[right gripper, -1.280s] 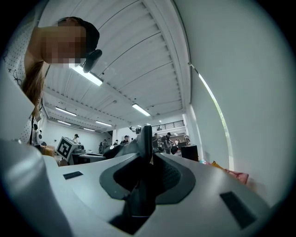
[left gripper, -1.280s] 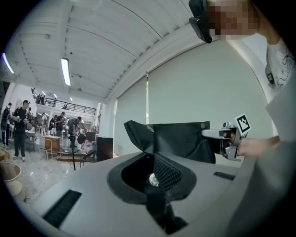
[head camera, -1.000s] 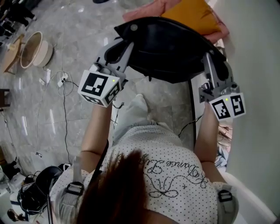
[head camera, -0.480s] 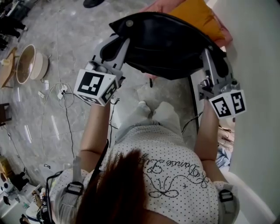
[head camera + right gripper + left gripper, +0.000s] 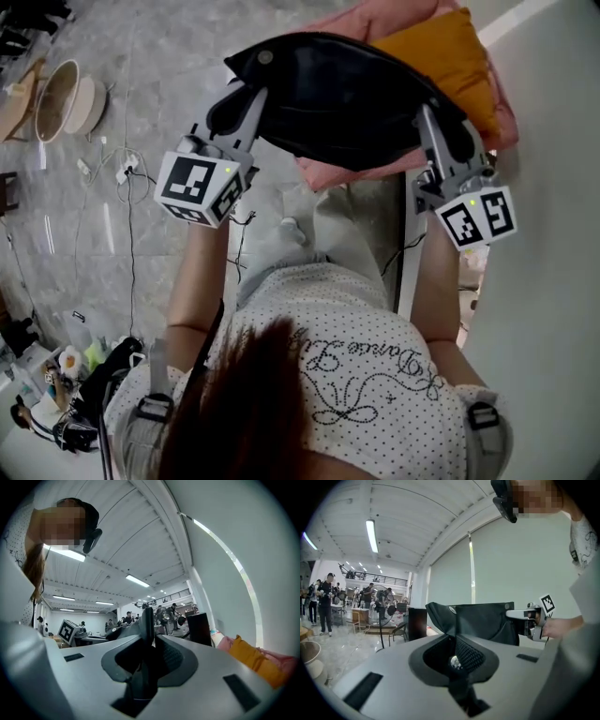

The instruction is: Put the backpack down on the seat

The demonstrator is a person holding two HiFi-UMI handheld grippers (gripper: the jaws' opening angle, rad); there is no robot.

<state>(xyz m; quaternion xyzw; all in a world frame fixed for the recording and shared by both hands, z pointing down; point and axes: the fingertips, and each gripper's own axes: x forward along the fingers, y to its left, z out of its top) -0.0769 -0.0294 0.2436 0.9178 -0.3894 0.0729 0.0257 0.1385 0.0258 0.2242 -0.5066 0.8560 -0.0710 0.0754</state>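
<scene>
A black backpack (image 5: 337,103) hangs in the air, stretched between my two grippers. My left gripper (image 5: 246,94) is shut on its left end, where a strip of black fabric (image 5: 461,686) runs between the jaws. At the right end my right gripper (image 5: 441,131) is shut on the backpack's edge (image 5: 146,620), which stands up between its jaws. The backpack hovers over a seat draped in pink cloth (image 5: 356,173), with an orange cushion (image 5: 450,56) at the back. From the left gripper view the backpack's body (image 5: 487,620) spreads toward the other gripper.
A pale wall (image 5: 553,141) rises just right of the seat. Round basins (image 5: 61,98) and cables (image 5: 122,173) lie on the grey floor at the left. Dark bags (image 5: 94,394) sit low left. Several people (image 5: 326,602) stand far off in the hall.
Both grippers have carried the backpack forward toward the seat. The pink cloth and orange cushion now show much more under and behind it. Both grips are unchanged.
</scene>
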